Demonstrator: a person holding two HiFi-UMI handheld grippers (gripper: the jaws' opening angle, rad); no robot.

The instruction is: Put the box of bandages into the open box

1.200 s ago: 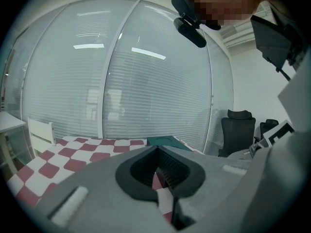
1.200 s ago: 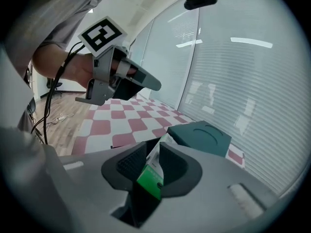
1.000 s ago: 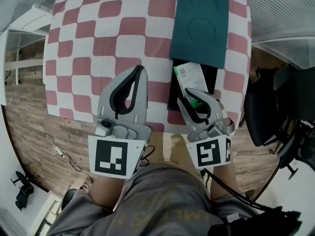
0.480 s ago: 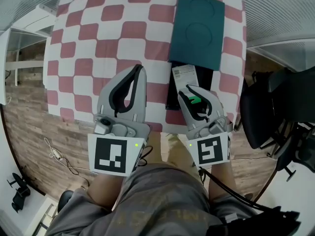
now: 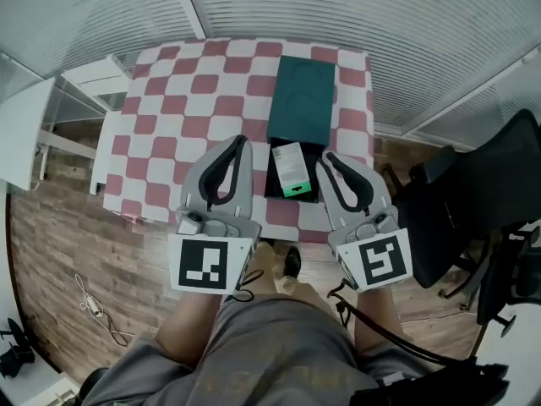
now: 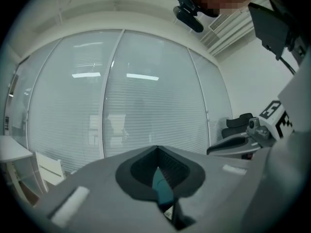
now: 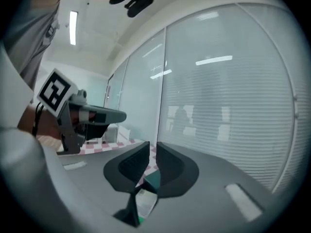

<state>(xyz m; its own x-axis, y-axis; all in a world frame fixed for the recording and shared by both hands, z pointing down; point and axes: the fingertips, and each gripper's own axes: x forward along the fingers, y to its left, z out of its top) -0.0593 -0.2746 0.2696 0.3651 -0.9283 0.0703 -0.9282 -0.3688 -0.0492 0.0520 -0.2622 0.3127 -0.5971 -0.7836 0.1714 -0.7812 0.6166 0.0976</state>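
Bandage box (image 5: 292, 169) lies inside the open box (image 5: 270, 186), just ahead between my tongs: left tongs (image 5: 243, 141) clenched empty, right tongs (image 5: 331, 161) slightly parted, empty. Light, stiff carton, I judge; best pinched across its long sides.

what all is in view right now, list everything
cloth: one, red and white checks, covering the table
lid: one, dark teal, flat on the cloth at the far side
open box: one, black, just nearer than the lid
box of bandages: one, white with a green end, lying in the open box
office chair: one, black, right of the table
white table: one, at the left edge
floor: brown wood planks
left gripper: grey with black jaws, raised above the table's near edge, jaws together, empty
right gripper: same colours, raised beside the open box, jaws slightly apart, empty
person's shorts: grey, bottom of the head view
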